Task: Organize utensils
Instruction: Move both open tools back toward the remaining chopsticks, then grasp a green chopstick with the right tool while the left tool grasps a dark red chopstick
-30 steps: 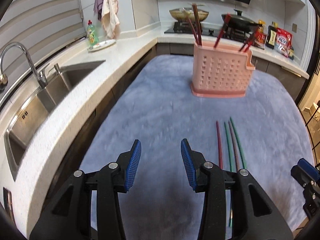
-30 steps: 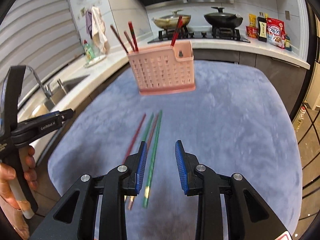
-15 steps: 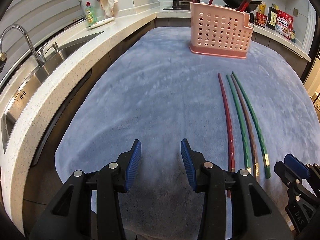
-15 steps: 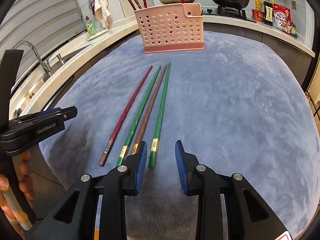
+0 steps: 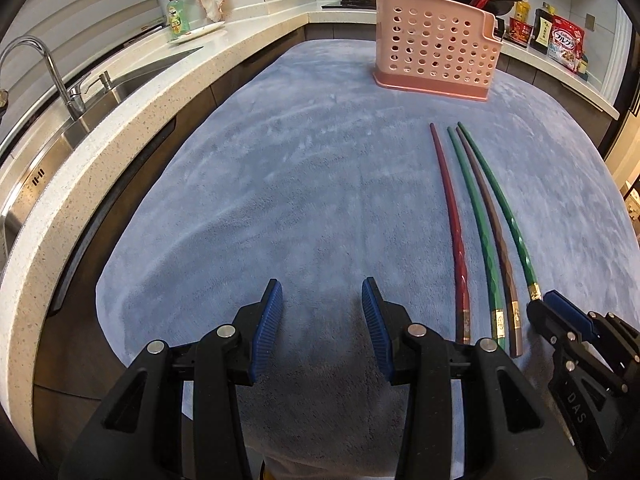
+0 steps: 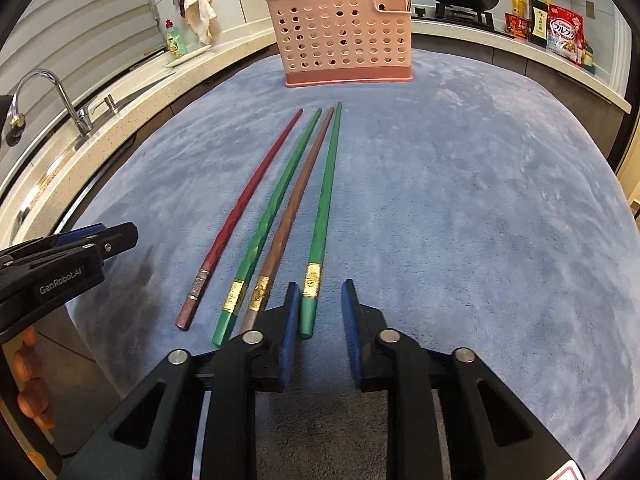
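Kitchen, blue-grey plush mat (image 6: 460, 184) over the counter; sink (image 5: 60, 128) along the left edge, stove and pans along the far edge. Pink perforated utensil holder (image 6: 340, 36) upright near the mat's far edge, several chopsticks already standing in it. Four loose chopsticks side by side on the mat, thick ends toward the near edge: red chopstick (image 6: 244, 208), left green chopstick (image 6: 276, 208), brown chopstick (image 6: 296, 200), right green chopstick (image 6: 326, 196).

Right gripper (image 6: 320, 312) low over the mat, jaws closing, butt of the right green chopstick between them; left pad just beside it, right pad with a gap, no grip yet as far as visible. Left gripper (image 5: 322, 312) near the mat's near edge, well to the left of the row, jaws moderately open, nothing between them.

Step in hand, by the look of it: pick-up of the outermost green stick for the holder. Best done with pads centred on the stick just behind the gold band (image 6: 311, 280), low enough to catch it against the soft pile without a pinch of fabric. Left jaw close to the brown stick's end: risk of a nudge or a double catch. Straight lift, tip then swung upward toward the holder.
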A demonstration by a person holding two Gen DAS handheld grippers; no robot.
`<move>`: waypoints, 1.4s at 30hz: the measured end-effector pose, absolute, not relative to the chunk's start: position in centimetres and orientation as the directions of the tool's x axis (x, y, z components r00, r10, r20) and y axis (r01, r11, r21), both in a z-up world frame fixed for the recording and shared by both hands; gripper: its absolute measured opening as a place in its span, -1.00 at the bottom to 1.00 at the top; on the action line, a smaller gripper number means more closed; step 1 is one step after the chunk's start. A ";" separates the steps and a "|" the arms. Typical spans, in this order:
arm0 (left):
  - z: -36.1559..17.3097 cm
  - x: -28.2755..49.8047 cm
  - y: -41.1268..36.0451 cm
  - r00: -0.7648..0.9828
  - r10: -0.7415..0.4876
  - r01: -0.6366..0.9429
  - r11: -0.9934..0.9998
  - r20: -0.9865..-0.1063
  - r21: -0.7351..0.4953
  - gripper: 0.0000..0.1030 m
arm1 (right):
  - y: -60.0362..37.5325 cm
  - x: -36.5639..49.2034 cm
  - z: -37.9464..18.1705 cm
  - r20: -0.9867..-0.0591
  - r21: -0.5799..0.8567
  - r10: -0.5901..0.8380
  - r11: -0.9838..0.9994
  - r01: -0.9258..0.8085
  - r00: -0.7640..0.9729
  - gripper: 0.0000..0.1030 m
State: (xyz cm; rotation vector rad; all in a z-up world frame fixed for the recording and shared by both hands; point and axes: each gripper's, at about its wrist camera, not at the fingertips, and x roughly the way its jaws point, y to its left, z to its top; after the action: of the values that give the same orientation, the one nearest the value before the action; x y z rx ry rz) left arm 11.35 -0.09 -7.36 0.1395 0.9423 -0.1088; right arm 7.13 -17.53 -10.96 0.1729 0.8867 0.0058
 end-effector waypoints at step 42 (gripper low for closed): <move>-9.6 9.4 -5.0 0.518 -0.147 0.294 0.956 -0.843 0.014 -0.46 | -21.5 4.1 -11.2 -0.774 0.234 0.090 0.961 0.150 0.627 -0.87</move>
State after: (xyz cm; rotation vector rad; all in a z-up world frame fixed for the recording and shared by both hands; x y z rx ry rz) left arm 9.44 -5.01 -9.63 0.1622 0.9926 -0.2665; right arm 4.12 -21.54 -11.16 0.2891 0.8956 -0.0352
